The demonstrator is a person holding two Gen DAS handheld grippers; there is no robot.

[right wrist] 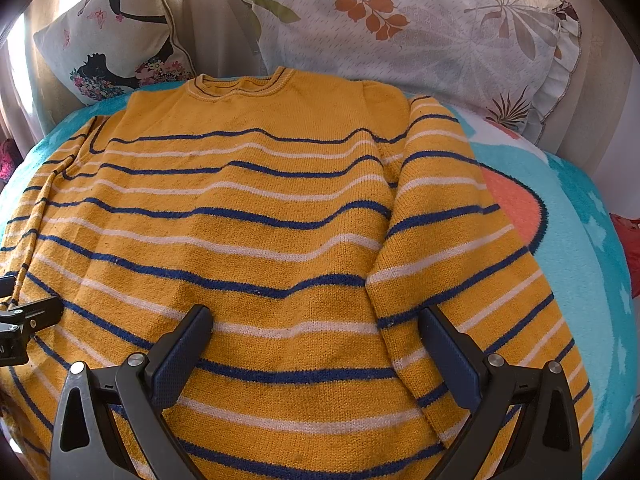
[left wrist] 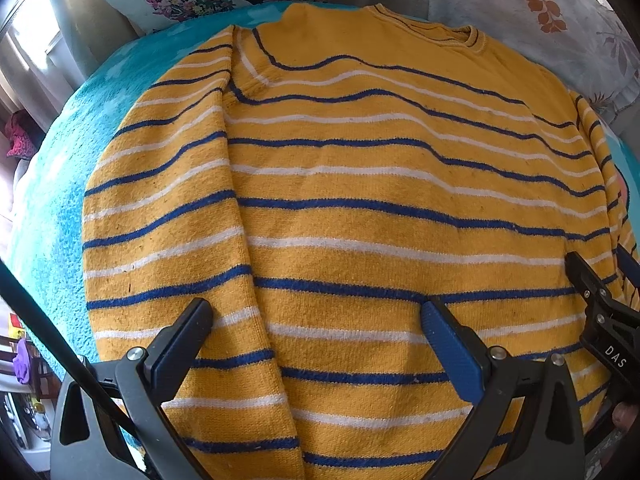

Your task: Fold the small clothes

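Yellow striped sweater [left wrist: 360,208] is lying flat, neck away from me, on the turquoise blanket [left wrist: 60,200], both sleeves lying alongside the body. I am holding my left gripper [left wrist: 316,332] and right gripper [right wrist: 316,332] over its lower half, jaws spread wide, gripping nothing. Pillows [right wrist: 420,32] behind.

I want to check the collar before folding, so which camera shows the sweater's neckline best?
The right wrist view: the neckline faces the camera whole and near centre, with the ribbed rim clear. In the left wrist view the neckline sits near the top edge, stretched and seen at a slant.
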